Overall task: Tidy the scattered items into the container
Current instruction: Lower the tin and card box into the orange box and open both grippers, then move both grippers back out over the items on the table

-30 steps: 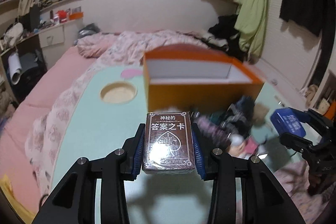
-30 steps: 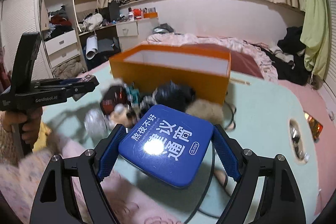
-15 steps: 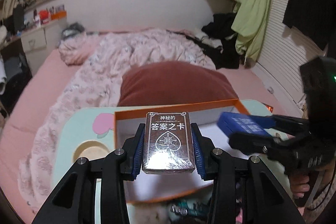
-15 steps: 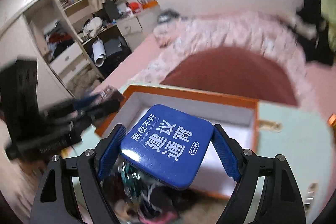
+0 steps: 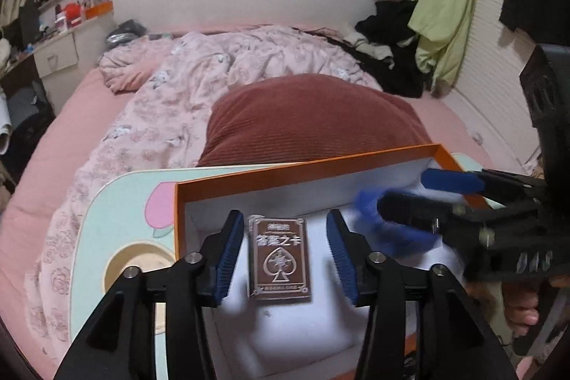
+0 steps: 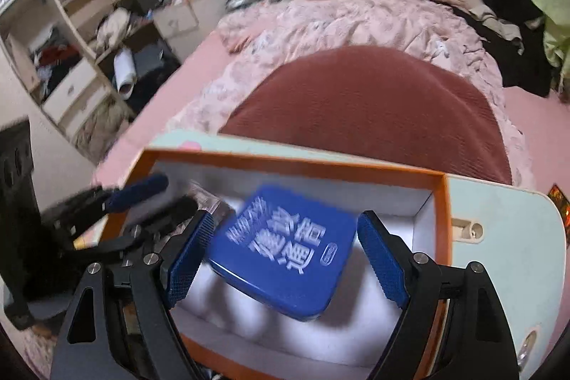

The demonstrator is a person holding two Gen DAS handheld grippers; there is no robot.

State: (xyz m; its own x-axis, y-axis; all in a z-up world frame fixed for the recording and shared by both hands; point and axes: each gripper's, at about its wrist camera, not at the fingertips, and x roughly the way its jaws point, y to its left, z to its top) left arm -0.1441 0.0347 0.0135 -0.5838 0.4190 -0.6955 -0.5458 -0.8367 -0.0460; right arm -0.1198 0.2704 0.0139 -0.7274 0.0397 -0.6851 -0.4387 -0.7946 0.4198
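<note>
Both grippers are hanging spread wide over the orange box (image 5: 302, 168): left gripper (image 5: 285, 253) clear of the card deck (image 5: 279, 260), right gripper (image 6: 285, 262) apparently clear of the blurred blue tin (image 6: 285, 251).

The box (image 5: 306, 166) is orange outside and white inside. The card pack (image 5: 280, 259) is brown with silver lettering and a spade outline. The tin (image 6: 285, 251) is blue with white characters. The tray table (image 5: 121, 202) is mint green with a pink shape. The cushion (image 5: 313, 120) is ribbed rust red; the quilt (image 5: 171, 102) is pale pink, floral.
</note>
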